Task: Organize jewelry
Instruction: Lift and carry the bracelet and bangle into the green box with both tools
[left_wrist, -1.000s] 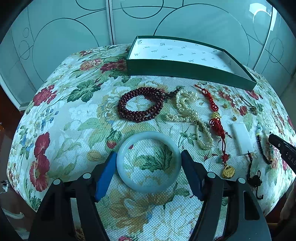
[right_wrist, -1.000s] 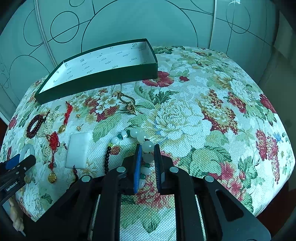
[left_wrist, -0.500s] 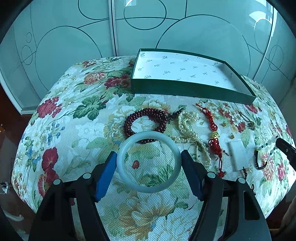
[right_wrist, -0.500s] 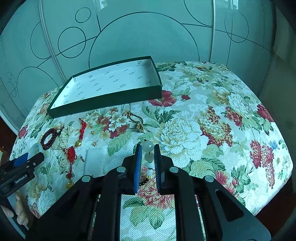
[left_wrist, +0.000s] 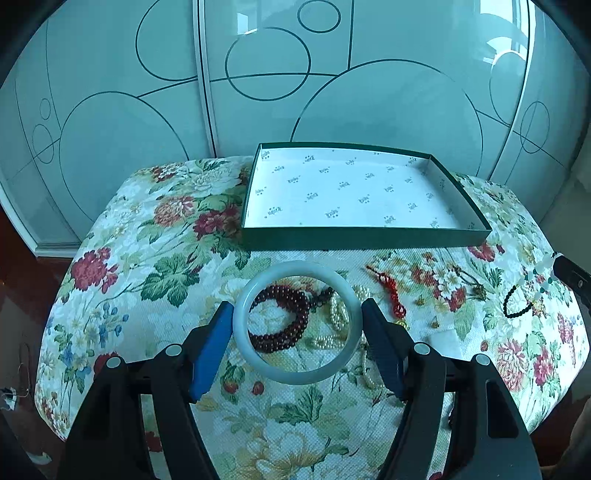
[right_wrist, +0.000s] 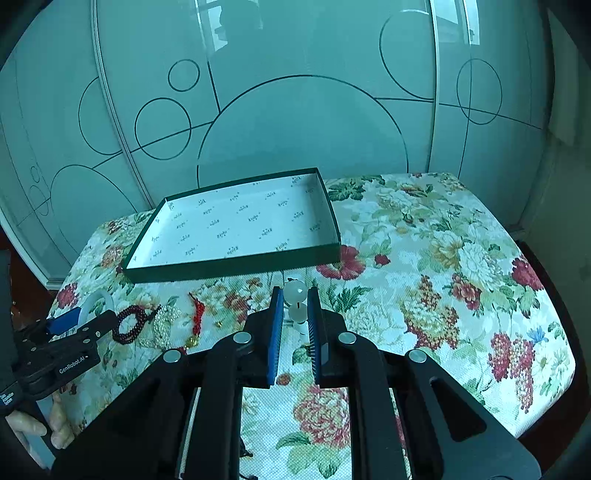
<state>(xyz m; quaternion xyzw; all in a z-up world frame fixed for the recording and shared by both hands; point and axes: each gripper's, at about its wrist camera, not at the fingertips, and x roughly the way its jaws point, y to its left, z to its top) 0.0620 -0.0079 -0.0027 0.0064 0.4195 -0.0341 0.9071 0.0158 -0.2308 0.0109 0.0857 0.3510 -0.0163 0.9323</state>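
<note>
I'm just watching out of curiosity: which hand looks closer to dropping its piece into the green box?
Probably the left: its pale jade bangle hangs just before the shallow green box, centred on it. The right's white bead bracelet sits off the corner.

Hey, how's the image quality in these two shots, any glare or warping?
Left wrist view: strong fisheye bowing, dark vignette corners, bluish tint, bright glare on the cabinet doors; jade bangle sharp. Right wrist view: same curvature, reflections upper glass, box clear.
</note>
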